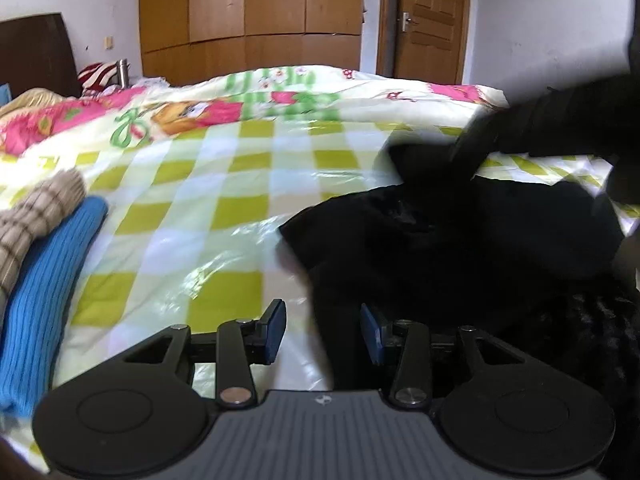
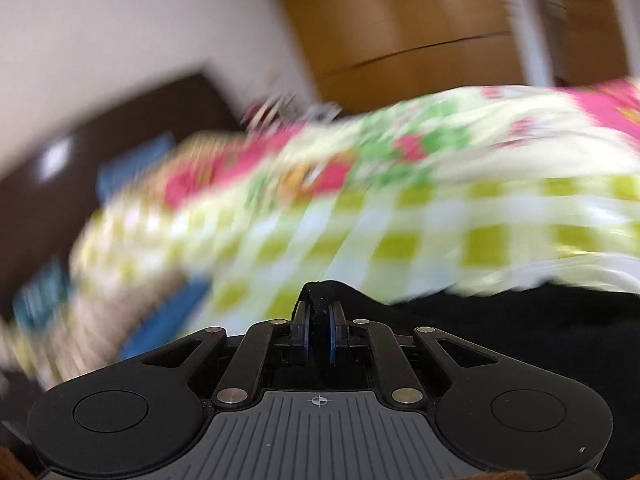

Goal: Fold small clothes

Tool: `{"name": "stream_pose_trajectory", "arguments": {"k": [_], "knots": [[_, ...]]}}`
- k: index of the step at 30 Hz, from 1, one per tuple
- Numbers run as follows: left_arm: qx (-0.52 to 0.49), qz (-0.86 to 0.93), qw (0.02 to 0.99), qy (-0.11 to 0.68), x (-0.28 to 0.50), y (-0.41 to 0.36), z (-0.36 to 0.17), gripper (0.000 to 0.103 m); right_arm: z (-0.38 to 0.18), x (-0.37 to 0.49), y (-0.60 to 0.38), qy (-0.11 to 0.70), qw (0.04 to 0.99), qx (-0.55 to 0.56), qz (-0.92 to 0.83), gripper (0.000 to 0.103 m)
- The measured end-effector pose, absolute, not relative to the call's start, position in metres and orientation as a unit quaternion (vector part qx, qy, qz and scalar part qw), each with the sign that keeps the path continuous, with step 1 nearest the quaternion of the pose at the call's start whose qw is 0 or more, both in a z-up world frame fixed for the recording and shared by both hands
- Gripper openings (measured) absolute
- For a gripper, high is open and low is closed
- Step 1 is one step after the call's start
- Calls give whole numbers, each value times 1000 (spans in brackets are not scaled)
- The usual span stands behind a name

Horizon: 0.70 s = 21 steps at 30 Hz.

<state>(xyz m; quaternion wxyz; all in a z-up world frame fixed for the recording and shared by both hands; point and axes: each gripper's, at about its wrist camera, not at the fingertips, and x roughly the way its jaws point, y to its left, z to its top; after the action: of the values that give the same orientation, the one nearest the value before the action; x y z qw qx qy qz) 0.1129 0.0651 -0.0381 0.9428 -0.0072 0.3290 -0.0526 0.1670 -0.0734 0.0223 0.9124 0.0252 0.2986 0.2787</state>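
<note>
Right gripper [image 2: 319, 330]: my jaws are pinched tight on an edge of the black garment [image 2: 520, 340]; a small hump of its cloth pokes up between the pads; my view is heavily smeared, so I judge this hand to be mid-swing, carrying that edge.
Left gripper [image 1: 323, 330]: my jaws stand wide apart with nothing between them; the right pad sits over the near edge of the black garment [image 1: 460, 248], the left pad over bare bedcover; whether either pad touches anything I cannot tell.
Black garment: it lies in a loose heap on the right of the checked bedcover [image 1: 224, 184], just ahead of my left tool; one part is lifted off the heap at the far right, where a dark blurred shape, which I take for my other tool, crosses above it.
Step in hand: I judge this to be an early fold, one edge raised and being drawn across, the rest not yet flat.
Next move: it calls for my left tool to close on or pin the near edge, so the cloth stays put while the right lays its edge over.
Pose: left tool level and low over the bed, pointing along it; right tool tilted, the horizon slanting in its view.
Further off: a blue knit [image 1: 48, 280] and a brown checked piece [image 1: 36, 216] lie folded side by side at the left; beyond the bed, a wooden wardrobe [image 1: 252, 20] and a door [image 1: 428, 20].
</note>
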Motion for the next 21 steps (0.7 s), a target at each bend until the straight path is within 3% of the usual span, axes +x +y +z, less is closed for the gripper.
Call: {"name": "stream_pose_trajectory", "arguments": {"k": [4, 7, 9, 13, 21], "knots": [[-13, -51, 947, 318, 109, 80, -38, 54, -10, 151, -32, 347, 886, -73, 297, 21], [-26, -55, 947, 317, 108, 91, -36, 54, 8, 137, -51, 330, 893, -54, 301, 38], [-38, -59, 948, 310, 106, 93, -30, 54, 23, 133, -70, 318, 898, -45, 302, 57], [-54, -84, 952, 288, 106, 85, -13, 57, 43, 124, -103, 297, 911, -55, 281, 58], [-40, -168, 954, 246, 147, 26, -5, 57, 16, 175, -150, 323, 920, -41, 217, 58]]}}
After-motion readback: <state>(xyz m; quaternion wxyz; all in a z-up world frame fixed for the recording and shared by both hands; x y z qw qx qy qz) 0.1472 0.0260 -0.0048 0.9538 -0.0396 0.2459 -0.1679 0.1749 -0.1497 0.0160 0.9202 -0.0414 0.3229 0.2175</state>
